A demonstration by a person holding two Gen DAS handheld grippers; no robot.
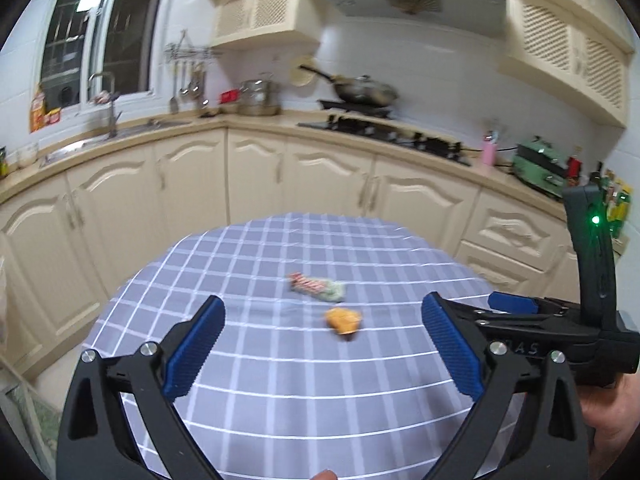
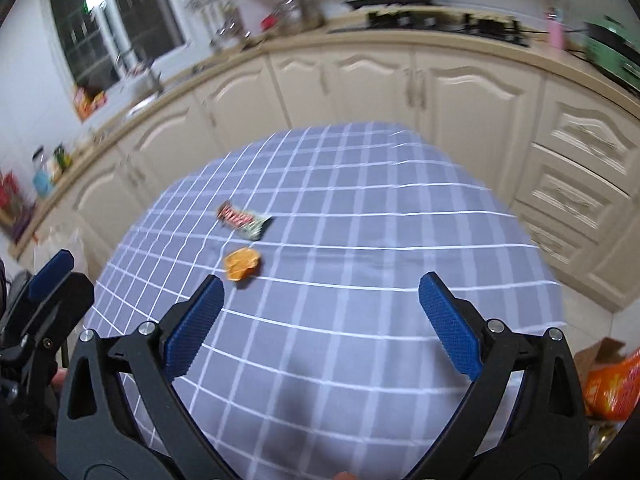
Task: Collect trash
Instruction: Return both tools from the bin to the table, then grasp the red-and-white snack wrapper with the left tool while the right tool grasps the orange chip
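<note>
Both claws spread wide, nothing held. Orange scrap [image 2: 241, 263] lies on the table [image 2: 360, 320] just ahead of the right claw [image 2: 320, 292], off its left finger; striped wrapper [image 2: 244, 220] beyond. Left claw [image 1: 323, 312] frames both.

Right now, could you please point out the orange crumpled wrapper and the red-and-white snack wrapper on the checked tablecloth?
orange crumpled wrapper [image 2: 241, 263], right wrist view, middle of the crumpled body.
red-and-white snack wrapper [image 2: 243, 220], right wrist view, centre of the printed face.
</note>
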